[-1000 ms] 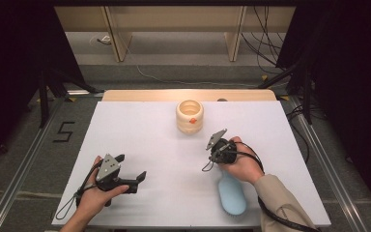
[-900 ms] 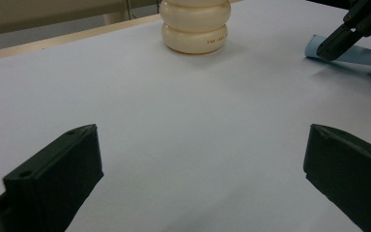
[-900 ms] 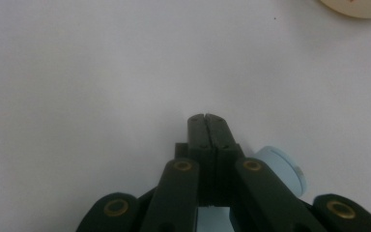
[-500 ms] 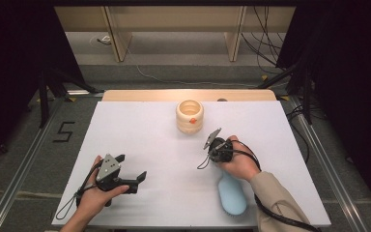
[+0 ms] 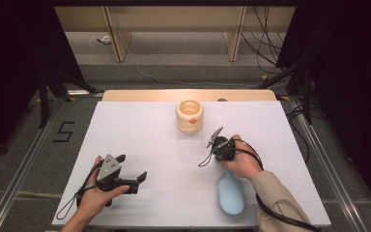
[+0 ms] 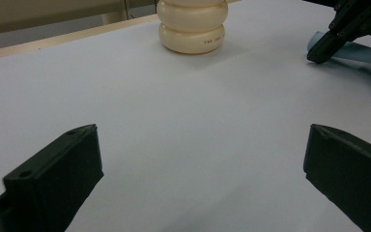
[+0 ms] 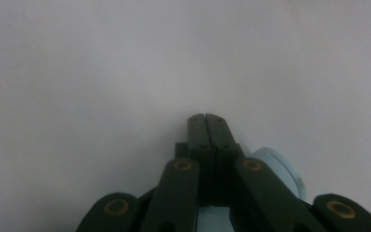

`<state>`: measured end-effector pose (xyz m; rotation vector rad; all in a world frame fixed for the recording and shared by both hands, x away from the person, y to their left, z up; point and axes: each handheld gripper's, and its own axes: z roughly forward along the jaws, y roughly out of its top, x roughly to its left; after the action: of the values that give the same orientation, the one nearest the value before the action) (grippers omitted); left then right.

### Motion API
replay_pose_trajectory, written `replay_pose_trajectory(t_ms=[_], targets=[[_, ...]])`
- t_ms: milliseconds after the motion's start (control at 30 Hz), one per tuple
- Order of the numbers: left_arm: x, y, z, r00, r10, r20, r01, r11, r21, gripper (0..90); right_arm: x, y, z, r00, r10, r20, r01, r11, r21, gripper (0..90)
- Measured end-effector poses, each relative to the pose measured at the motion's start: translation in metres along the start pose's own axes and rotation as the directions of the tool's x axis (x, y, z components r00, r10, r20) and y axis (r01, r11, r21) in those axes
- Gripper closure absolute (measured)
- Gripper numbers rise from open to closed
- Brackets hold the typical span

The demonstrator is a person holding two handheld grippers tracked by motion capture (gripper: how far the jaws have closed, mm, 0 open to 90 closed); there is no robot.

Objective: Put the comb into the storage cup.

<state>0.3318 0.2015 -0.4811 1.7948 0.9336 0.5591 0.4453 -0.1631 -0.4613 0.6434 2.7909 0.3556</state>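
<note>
A cream ringed pot [image 5: 190, 116] stands upright at the far middle of the white table [image 5: 149, 140]; the left gripper view has this pot [image 6: 192, 26] at its top. A light blue oblong thing [image 5: 232, 193] lies flat near the front edge. My right gripper [image 5: 221, 151] points down at its far end, jaws shut tight with nothing between them [image 7: 206, 118]. The blue thing's round end [image 7: 276, 164] lies just beside and under those jaws. My left gripper [image 5: 131, 167] rests at the front left, open and empty [image 6: 198, 159].
A wooden strip [image 5: 140, 95] runs along the table's far edge. Metal rails [image 5: 34, 150] flank both sides of the table. Cables [image 5: 265, 43] hang at the back right. In the left gripper view, the right gripper [image 6: 326, 48] touches the blue thing [image 6: 360, 50].
The right hand has shifted slightly over the blue thing's far end, and its gripper has tilted a little. The left hand and its gripper have kept still.
</note>
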Motion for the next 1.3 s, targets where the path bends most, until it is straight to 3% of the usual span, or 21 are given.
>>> replay_pose_trajectory(t_ms=[167, 267, 433, 467, 633, 1300], targets=[[0.0, 0.0, 0.0, 1.0, -0.001, 0.001, 0.001, 1.0, -0.002, 0.0, -0.005, -0.011, -0.003, 0.9996, 0.026, 0.012, -0.026, 0.999, 0.024, 90.0], [0.0, 0.0, 0.0, 1.0, -0.001, 0.0, 0.001, 1.0, -0.002, 0.0, -0.011, -0.028, -0.009, 0.998, 0.061, 0.018, -0.062, 0.997, 0.049, 90.0], [0.0, 0.0, 0.001, 1.0, -0.003, 0.003, 0.003, 1.0, 0.001, 0.0, -0.015, -0.046, -0.015, 0.9947, 0.103, 0.007, -0.103, 0.993, 0.053, 90.0], [-0.001, 0.0, 0.001, 1.0, -0.001, 0.004, 0.001, 1.0, 0.0, 0.0, -0.015, -0.056, -0.017, 0.9916, 0.129, -0.005, -0.129, 0.991, 0.038, 90.0], [-0.001, 0.0, 0.001, 1.0, -0.001, 0.005, 0.001, 1.0, 0.0, 0.0, -0.012, -0.073, -0.024, 0.9875, 0.157, -0.012, -0.156, 0.987, 0.045, 90.0], [0.0, 0.0, 0.001, 1.0, -0.002, 0.002, 0.002, 1.0, 0.0, 0.0, 0.011, -0.116, -0.044, 0.9814, 0.187, -0.046, -0.183, 0.981, 0.065, 90.0]])
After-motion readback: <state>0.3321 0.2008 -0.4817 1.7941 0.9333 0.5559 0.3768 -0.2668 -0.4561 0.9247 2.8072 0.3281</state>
